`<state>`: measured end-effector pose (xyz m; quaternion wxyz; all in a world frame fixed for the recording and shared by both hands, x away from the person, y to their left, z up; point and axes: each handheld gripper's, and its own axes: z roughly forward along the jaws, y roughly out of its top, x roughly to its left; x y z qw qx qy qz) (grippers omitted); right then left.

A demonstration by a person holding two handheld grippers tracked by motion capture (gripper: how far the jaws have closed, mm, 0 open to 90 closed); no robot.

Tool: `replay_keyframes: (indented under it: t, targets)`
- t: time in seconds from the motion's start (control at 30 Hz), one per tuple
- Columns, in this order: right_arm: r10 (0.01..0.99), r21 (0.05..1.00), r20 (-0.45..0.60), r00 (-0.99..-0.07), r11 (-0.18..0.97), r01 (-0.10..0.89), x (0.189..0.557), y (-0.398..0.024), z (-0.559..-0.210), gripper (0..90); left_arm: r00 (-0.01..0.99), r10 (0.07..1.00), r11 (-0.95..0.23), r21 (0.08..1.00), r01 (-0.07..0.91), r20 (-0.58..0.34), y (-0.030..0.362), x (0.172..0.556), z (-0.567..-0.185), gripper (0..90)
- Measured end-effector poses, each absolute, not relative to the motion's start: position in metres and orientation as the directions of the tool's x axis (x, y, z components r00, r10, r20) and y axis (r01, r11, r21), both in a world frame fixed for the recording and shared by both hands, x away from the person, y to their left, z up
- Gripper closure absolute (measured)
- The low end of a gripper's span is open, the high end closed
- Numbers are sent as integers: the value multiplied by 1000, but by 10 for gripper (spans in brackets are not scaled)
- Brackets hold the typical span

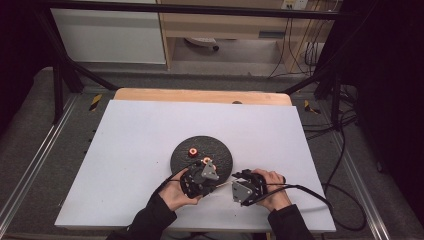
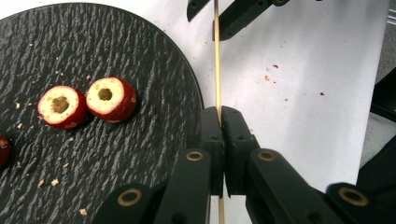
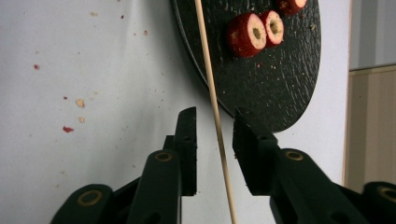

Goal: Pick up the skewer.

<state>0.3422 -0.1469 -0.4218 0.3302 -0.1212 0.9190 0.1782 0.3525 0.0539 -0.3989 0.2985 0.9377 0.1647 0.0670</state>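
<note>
A thin wooden skewer [image 2: 217, 70] runs along the white table beside a black round plate [image 2: 116, 46]. My left gripper [image 2: 220, 112] is shut on the skewer, its pads pressed together on the stick. My right gripper [image 3: 215, 116] faces it from the other end. Its jaws stand apart on either side of the skewer [image 3: 205, 56] without touching it. Two cored red fruit pieces [image 2: 112, 99] [image 2: 60, 106] lie side by side on the plate, and a third [image 2: 2, 149] shows at the left edge. In the high view both grippers [image 1: 215, 184] [image 1: 235, 182] meet just in front of the plate [image 1: 220, 150].
Red and tan crumbs [image 3: 70, 116] dot the white table sheet [image 1: 140, 135] near the plate. The table's front edge lies just behind the hands. A wooden strip [image 1: 200, 95] borders the far side, and cables [image 1: 320, 195] trail off to the right.
</note>
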Motion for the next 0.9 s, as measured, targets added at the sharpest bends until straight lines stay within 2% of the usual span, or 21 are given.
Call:
replay_keyframes:
  t: [0.4, 0.7, 0.9]
  targets:
    - [-207, 155, -666, -717, 901, -404, 339, -148, -423, 874, 944, 330, -776, 574, 260, 19, 51, 352, -401, 879]
    - [-261, 96, -684, -681, 893, -440, 337, -145, -421, 891, 945, 327, -777, 572, 262, 11, 53, 354, -401, 875]
    - [-287, 45, -700, -654, 896, -442, 335, -145, -418, 891, 943, 333, -801, 521, 296, -25, 57, 358, -398, 768]
